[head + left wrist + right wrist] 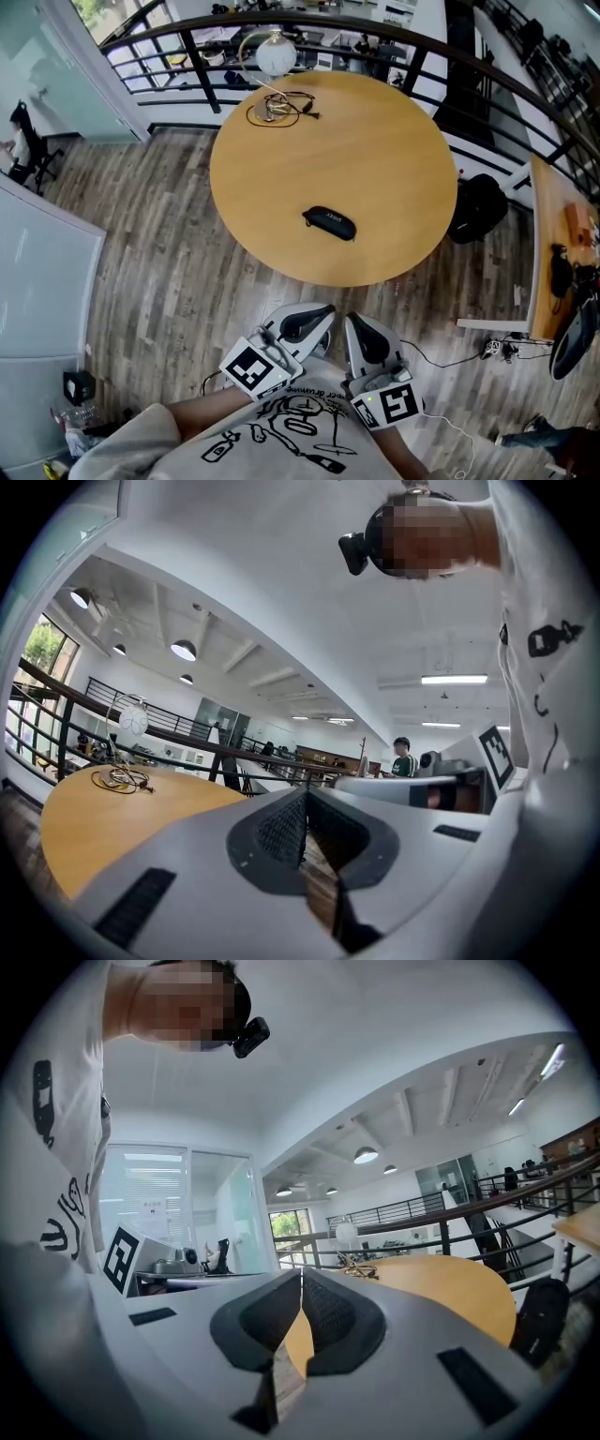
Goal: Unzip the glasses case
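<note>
A black zipped glasses case (329, 222) lies on the round wooden table (375, 150), toward its near edge. Both grippers are held close to the person's chest, well short of the table. My left gripper (323, 312) points toward the table with its jaws together at the tips and nothing between them (302, 803). My right gripper (352, 323) sits beside it, its jaws likewise closed and empty (300, 1283). The case does not show in either gripper view.
A white globe lamp (276, 54) and a coil of cable (277, 108) sit at the table's far side. A black railing (394, 47) curves behind it. A black bag (478, 208) lies on the floor at right, beside a second table (553, 244).
</note>
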`<state>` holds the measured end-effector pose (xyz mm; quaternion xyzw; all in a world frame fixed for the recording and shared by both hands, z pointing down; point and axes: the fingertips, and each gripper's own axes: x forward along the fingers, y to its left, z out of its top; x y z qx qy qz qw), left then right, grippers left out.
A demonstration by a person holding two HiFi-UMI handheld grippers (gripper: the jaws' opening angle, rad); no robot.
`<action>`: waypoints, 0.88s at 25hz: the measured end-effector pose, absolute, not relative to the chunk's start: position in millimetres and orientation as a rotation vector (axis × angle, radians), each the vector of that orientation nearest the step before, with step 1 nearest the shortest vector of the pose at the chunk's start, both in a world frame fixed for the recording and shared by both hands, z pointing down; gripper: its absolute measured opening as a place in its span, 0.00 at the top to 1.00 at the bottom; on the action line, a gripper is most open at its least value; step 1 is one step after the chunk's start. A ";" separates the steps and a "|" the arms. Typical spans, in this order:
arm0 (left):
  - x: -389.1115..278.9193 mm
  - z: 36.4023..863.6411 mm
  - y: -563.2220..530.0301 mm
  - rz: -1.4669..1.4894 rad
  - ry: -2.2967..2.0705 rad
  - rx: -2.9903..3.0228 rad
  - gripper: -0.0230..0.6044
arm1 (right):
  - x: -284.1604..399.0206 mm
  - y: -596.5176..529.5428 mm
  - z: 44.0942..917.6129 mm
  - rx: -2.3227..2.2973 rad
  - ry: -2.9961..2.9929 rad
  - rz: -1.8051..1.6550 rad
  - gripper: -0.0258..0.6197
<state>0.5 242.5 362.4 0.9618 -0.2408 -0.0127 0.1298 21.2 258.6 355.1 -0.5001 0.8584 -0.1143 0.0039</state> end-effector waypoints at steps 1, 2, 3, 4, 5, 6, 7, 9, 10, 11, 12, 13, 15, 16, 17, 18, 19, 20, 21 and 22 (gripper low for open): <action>4.3 362.5 243.5 -0.035 -0.697 2.794 0.95 | 24.7 259.8 355.4 -1.566 2.686 -0.363 0.92; 8.2 363.0 244.6 -0.030 -0.693 2.795 0.95 | 28.4 261.1 355.9 -1.565 2.682 -0.369 0.92; 12.5 363.7 246.0 -0.023 -0.689 2.796 0.95 | 32.3 262.6 356.5 -1.565 2.679 -0.374 0.92; 17.2 364.6 247.7 -0.017 -0.686 2.797 0.95 | 36.4 264.4 357.3 -1.565 2.676 -0.378 0.92; 22.4 365.4 249.8 -0.013 -0.683 2.797 0.95 | 40.7 266.4 358.4 -1.564 2.676 -0.380 0.92; 27.7 366.2 252.5 -0.008 -0.681 2.797 0.95 | 45.1 268.9 359.5 -1.563 2.675 -0.383 0.92; 33.0 367.0 255.7 -0.004 -0.678 2.797 0.95 | 49.5 271.7 360.5 -1.563 2.673 -0.385 0.92; 43.0 368.5 262.9 0.005 -0.670 2.799 0.95 | 57.7 278.3 361.5 -1.565 2.668 -0.387 0.92; 47.3 369.0 266.4 0.009 -0.666 2.800 0.95 | 61.4 281.4 361.7 -1.568 2.664 -0.387 0.92; 51.1 369.4 269.6 0.014 -0.661 2.800 0.95 | 64.7 284.2 361.9 -1.570 2.660 -0.389 0.92; 54.3 369.6 272.3 0.019 -0.657 2.800 0.95 | 67.7 286.5 362.3 -1.572 2.655 -0.391 0.92; 57.3 369.8 274.4 0.022 -0.653 2.800 0.95 | 70.6 288.4 362.6 -1.572 2.650 -0.394 0.92; 62.5 369.3 276.9 0.021 -0.650 2.797 0.95 | 75.9 291.2 362.8 -1.571 2.642 -0.396 0.92; 64.4 368.7 277.3 0.021 -0.652 2.797 0.95 | 77.9 291.7 362.7 -1.570 2.640 -0.394 0.92; 65.7 368.3 277.2 0.026 -0.655 2.799 0.95 | 79.3 291.6 362.6 -1.568 2.638 -0.392 0.92; 66.5 368.3 276.8 0.033 -0.658 2.803 0.95 | 80.1 291.1 362.3 -1.566 2.637 -0.390 0.92; 67.3 368.2 276.4 0.038 -0.660 2.806 0.95 | 80.7 290.3 362.1 -1.564 2.635 -0.389 0.92; 68.0 368.1 276.1 0.040 -0.660 2.807 0.95 | 81.0 289.5 362.0 -1.562 2.633 -0.388 0.92; 68.3 368.5 275.7 0.045 -0.662 2.807 0.95 | 81.2 288.6 361.9 -1.559 2.631 -0.388 0.92; 68.1 369.2 274.8 0.051 -0.665 2.809 0.95 | 81.2 287.3 361.8 -1.556 2.631 -0.387 0.92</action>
